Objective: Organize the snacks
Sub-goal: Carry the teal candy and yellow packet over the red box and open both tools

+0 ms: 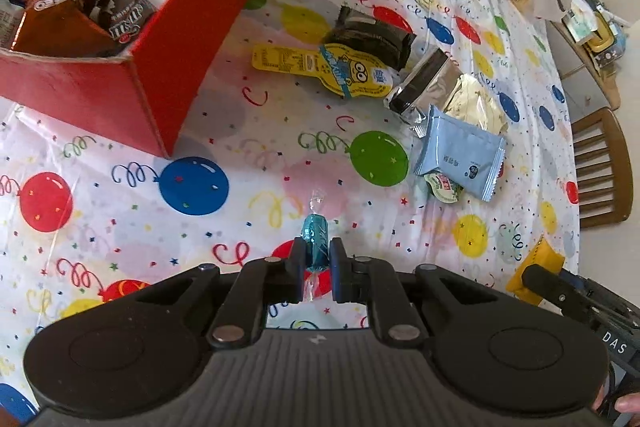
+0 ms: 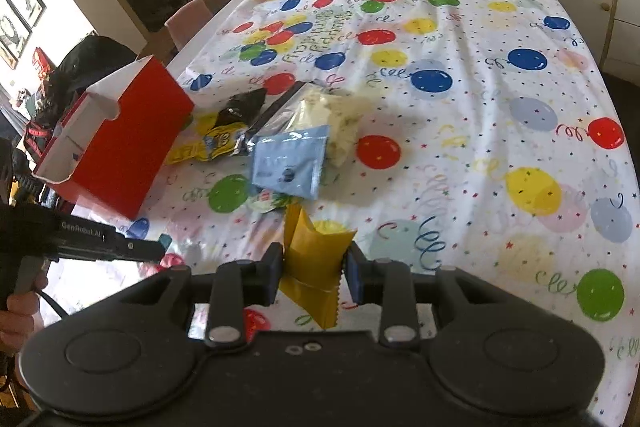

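Left claw (image 1: 316, 255) clamps teal candy (image 1: 315, 237); right claw (image 2: 314, 263) pinches yellow packet (image 2: 312, 263); I'd carry both over red box (image 1: 160, 39), release low inside.

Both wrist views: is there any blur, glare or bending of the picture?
Left wrist view: the red box near the edge is smeared, the table edge bends, and the teal candy stays sharp. Right wrist view: the window side is washed out, and the yellow packet is sharp.

Both grippers angle downward—left gripper (image 1: 317, 251) clamped tight, right gripper (image 2: 314, 261) clamped too, jaws slightly wider.
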